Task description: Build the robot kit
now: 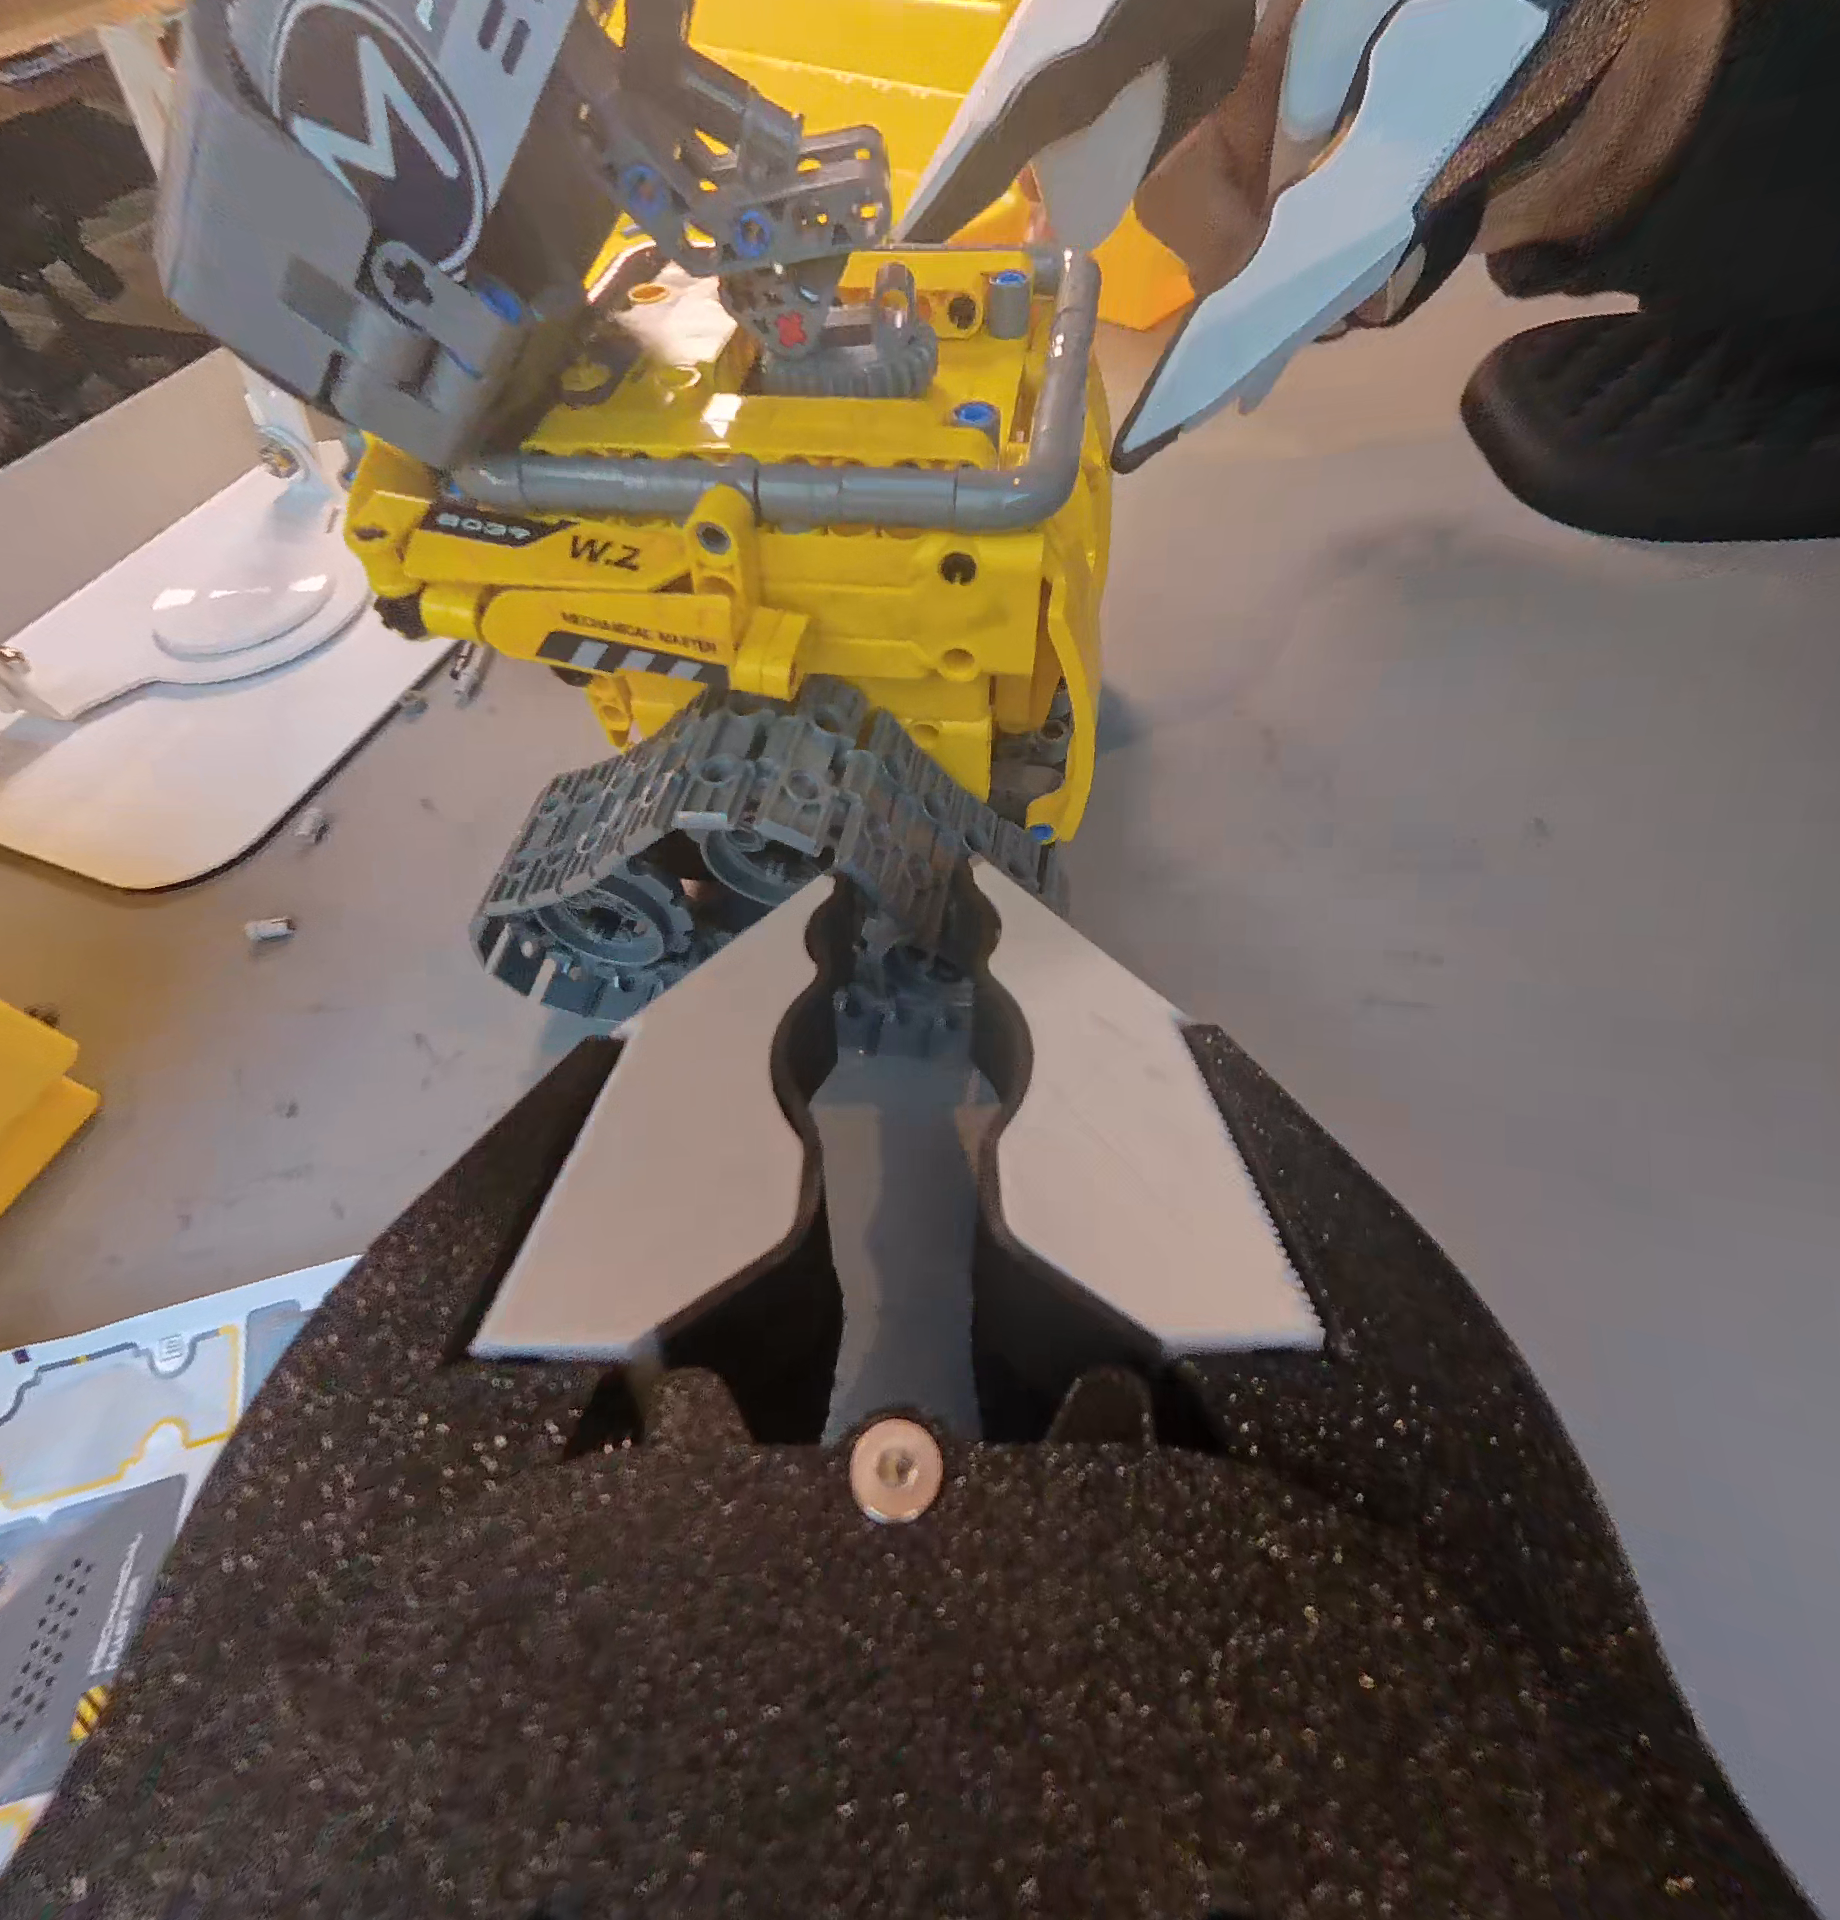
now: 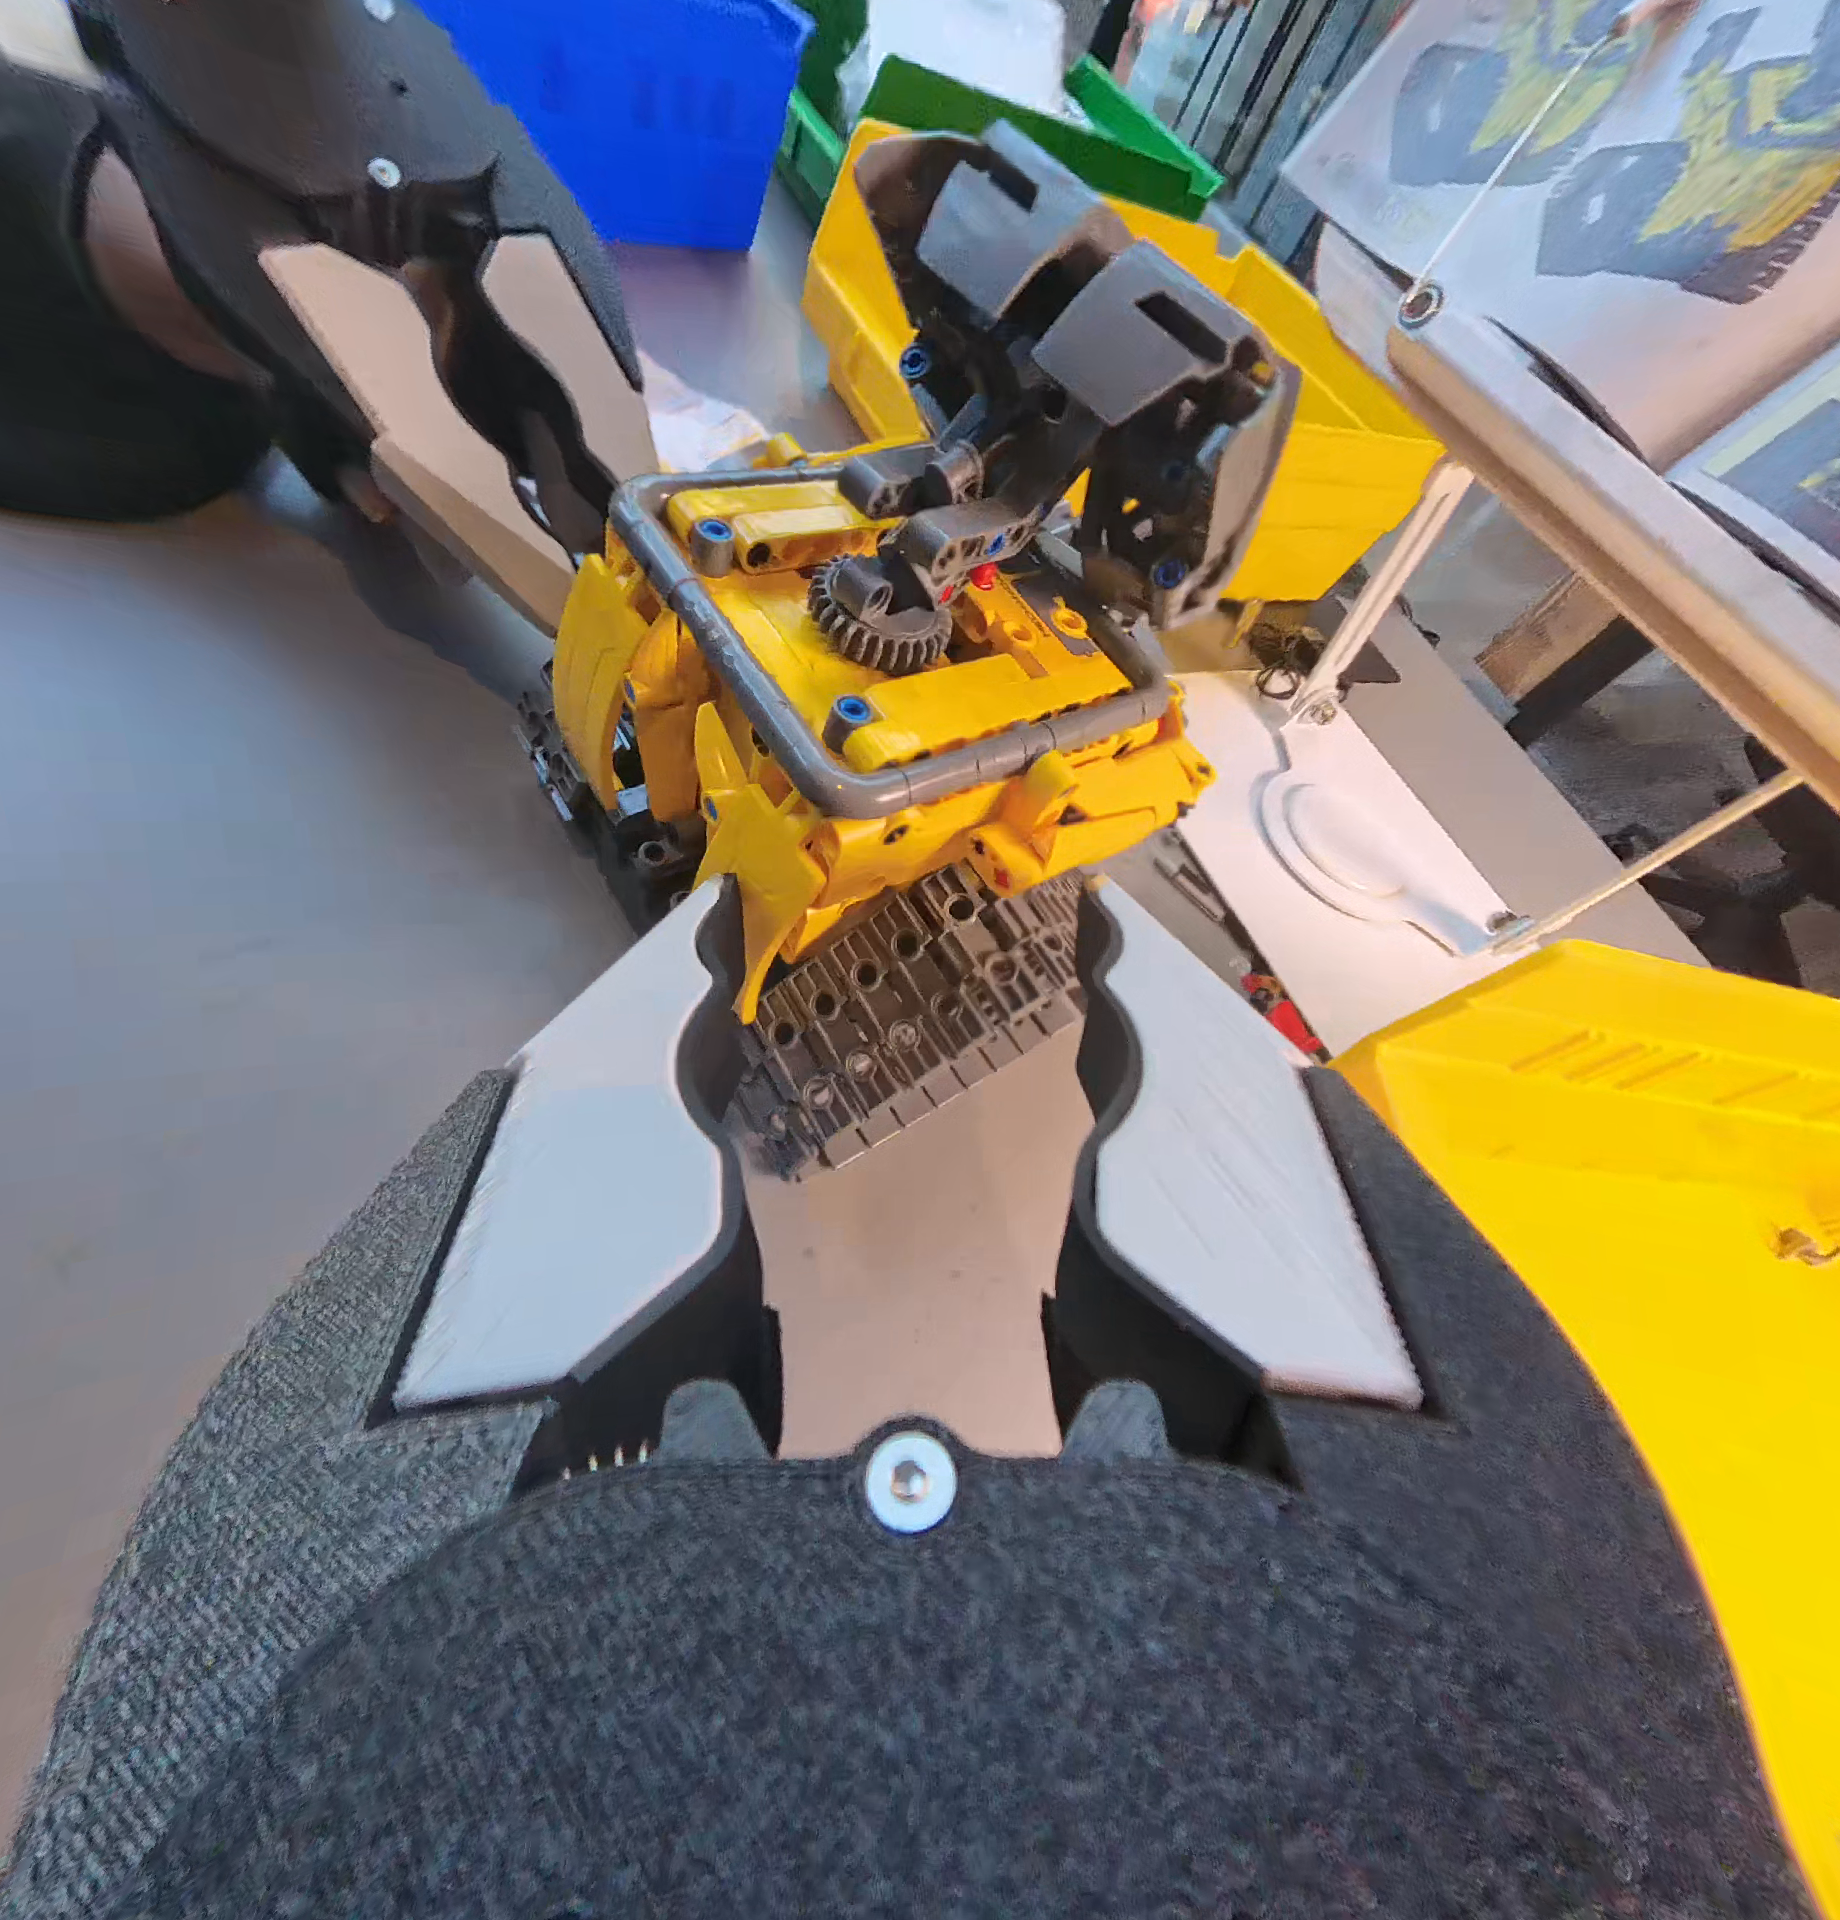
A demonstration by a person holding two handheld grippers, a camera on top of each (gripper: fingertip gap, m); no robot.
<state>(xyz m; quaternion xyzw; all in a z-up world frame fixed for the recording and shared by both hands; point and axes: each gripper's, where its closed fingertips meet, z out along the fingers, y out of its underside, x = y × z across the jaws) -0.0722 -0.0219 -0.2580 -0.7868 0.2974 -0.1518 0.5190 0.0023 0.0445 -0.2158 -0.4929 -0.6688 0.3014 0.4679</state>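
A yellow brick-built robot (image 1: 750, 582) is stood on the grey table (image 1: 1415, 935), its grey track (image 1: 750, 821) clamped by the left gripper (image 1: 900, 904). The right gripper (image 2: 911, 914) is held parted around the other track (image 2: 916, 1018), touching or not cannot be told. The grey head (image 2: 1092, 384) is seen tilted on its neck.

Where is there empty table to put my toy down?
Bare grey table lies left of the yellow brick robot in the right wrist view. It is crowded on the other side: yellow bins, white stand base, booklet.

The left gripper (image 1: 900, 894) has its fingers nearly closed; the right gripper (image 2: 905, 899) has its fingers spread wide, angled down.
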